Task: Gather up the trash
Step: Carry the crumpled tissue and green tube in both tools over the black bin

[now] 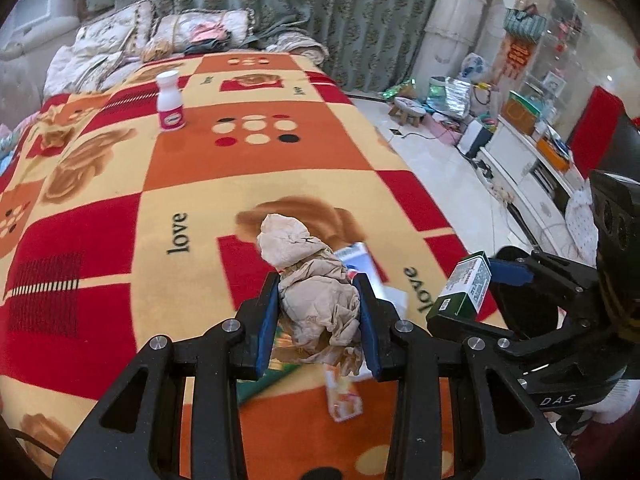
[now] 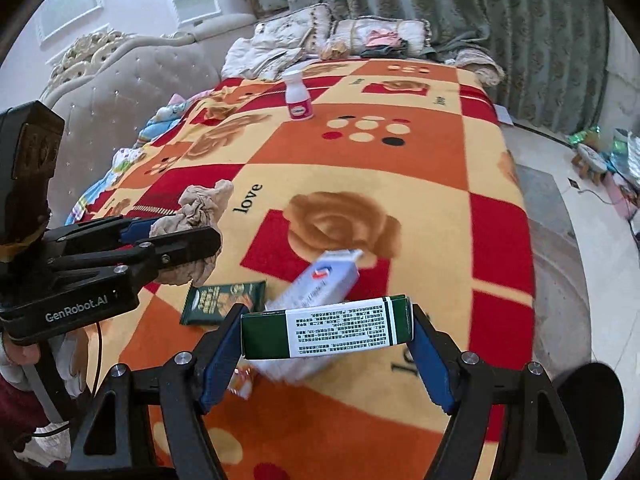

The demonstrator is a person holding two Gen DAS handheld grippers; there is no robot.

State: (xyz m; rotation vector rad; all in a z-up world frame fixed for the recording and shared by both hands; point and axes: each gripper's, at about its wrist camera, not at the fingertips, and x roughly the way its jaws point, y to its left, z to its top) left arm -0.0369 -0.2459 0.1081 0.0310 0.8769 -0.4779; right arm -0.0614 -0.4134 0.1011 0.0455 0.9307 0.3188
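Crumpled tissue (image 1: 316, 288) is clamped in left gripper (image 1: 318, 312), green carton (image 2: 328, 334) in right gripper (image 2: 326, 344), both tilted down over packets littering the bed (image 2: 400, 168), white bottle (image 2: 298, 96) far.

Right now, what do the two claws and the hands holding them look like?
Both are black plastic frames with triangular cut-outs, silver pivot bolts and blue pads on the fingers. The left claw has white "GenRobot.AI" lettering on its body, a boxy black camera on top and a thin black cable below. The right claw shows "DAS" lettering. Both hands wear white gloves; a dark red sleeve shows.
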